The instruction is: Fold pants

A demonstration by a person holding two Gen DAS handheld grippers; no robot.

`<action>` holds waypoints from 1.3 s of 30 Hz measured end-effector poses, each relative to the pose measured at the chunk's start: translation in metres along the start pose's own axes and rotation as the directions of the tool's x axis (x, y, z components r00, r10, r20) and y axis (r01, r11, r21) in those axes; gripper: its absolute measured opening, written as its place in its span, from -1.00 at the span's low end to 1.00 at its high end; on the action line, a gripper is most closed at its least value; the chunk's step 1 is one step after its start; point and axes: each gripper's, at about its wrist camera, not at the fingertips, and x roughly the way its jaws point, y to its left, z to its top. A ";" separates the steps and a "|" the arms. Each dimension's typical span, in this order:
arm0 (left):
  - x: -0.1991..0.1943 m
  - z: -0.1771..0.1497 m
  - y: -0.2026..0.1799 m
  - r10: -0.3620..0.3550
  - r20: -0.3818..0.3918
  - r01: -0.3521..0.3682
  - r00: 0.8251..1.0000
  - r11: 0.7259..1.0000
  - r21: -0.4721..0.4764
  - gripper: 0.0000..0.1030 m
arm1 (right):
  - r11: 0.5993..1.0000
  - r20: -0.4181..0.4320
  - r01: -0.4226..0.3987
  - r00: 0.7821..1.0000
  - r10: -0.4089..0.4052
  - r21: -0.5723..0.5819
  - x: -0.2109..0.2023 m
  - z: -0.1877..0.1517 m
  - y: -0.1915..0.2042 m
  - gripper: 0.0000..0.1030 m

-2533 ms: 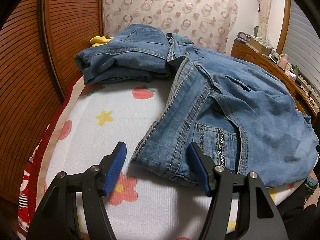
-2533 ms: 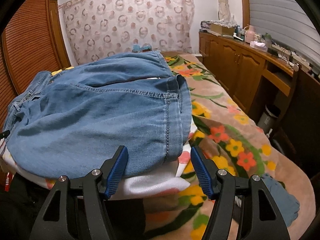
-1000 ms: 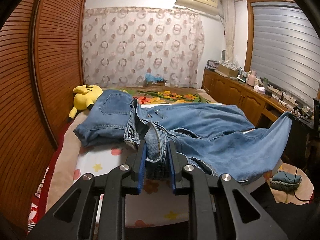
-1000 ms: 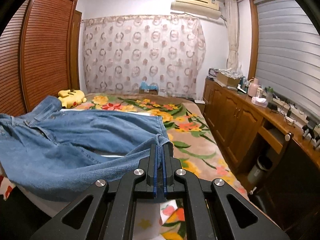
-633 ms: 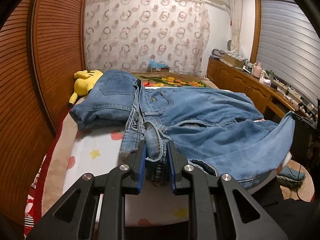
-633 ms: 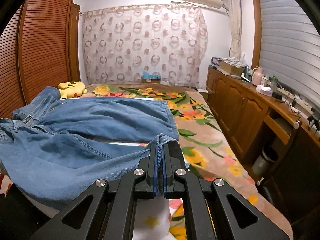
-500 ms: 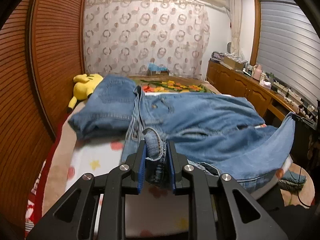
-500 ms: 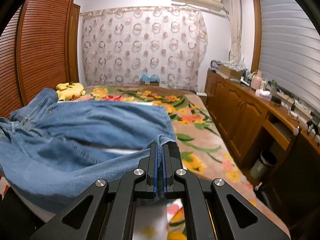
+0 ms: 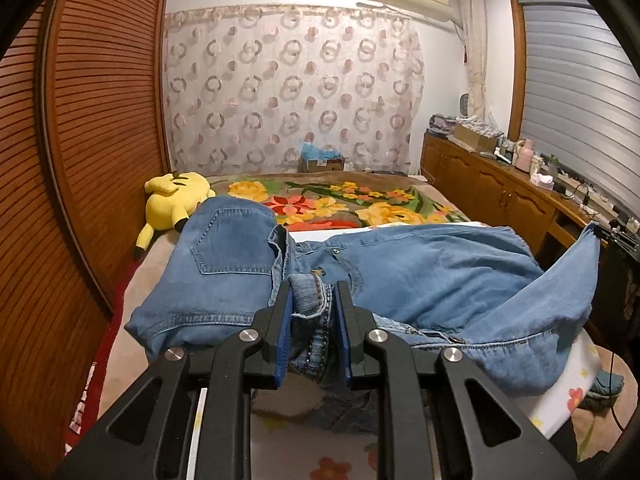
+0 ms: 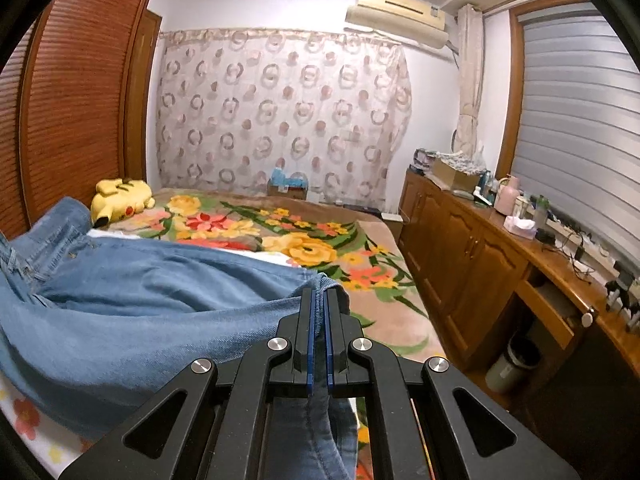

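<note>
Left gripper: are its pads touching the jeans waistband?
Touching. The left wrist view shows the left gripper pads pressed on the bunched jeans waistband.

Two and a half seconds back we had both grippers open over the pants (image 9: 420,280) lying flat on the bed; now our left gripper (image 9: 313,320) is clamped on the bunched waistband and our right gripper (image 10: 319,320) is pinched shut on a leg hem. Since that grip we have lifted the near layer off the white flowered sheet (image 9: 576,396) and carried it toward the far side, so it now drapes over the layer beneath. The folded jeans (image 9: 224,272) appear closer in the left view.
</note>
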 end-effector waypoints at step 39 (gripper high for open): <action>0.039 -0.040 0.007 0.025 -0.123 -0.026 0.992 1.000 -0.009 -0.59 | 0.972 -0.331 -0.164 0.919 0.213 0.171 0.069 -0.025 -0.032 -0.15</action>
